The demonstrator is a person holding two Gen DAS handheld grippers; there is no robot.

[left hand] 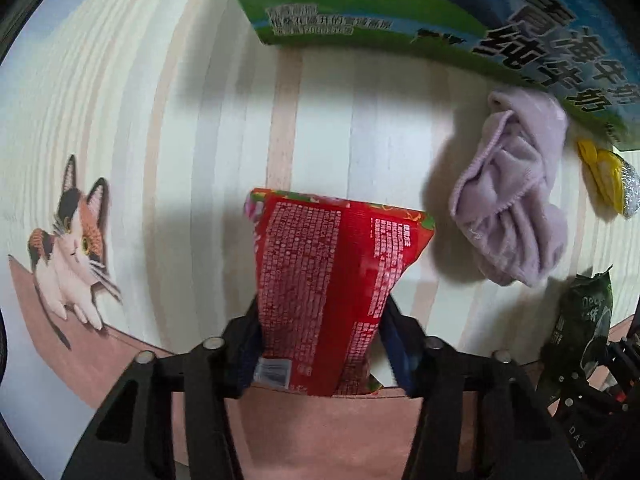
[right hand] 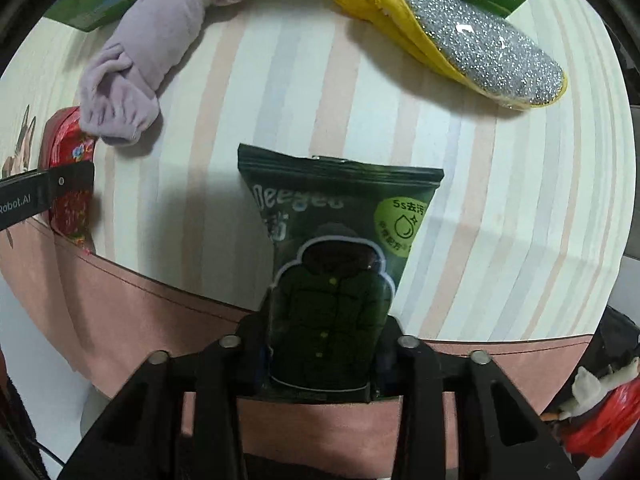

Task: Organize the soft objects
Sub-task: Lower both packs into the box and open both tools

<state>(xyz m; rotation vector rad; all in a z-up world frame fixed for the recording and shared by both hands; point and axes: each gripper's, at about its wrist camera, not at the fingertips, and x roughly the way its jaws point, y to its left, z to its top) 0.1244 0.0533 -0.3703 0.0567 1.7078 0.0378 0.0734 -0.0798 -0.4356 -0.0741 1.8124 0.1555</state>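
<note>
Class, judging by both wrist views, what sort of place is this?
Probably a home table: a pastel-striped tablecloth with a cat print, a crumpled lilac cloth, and a green milk carton.

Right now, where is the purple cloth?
The purple cloth lies crumpled on the striped tablecloth, far left in the right wrist view, against the green carton, between the red packet and the yellow glitter mitt.

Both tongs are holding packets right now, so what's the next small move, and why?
Probably carry the red packet, clamped in the left tongs, forward to the green milk carton. Both tongs are full, so the lilac cloth must wait.
</note>
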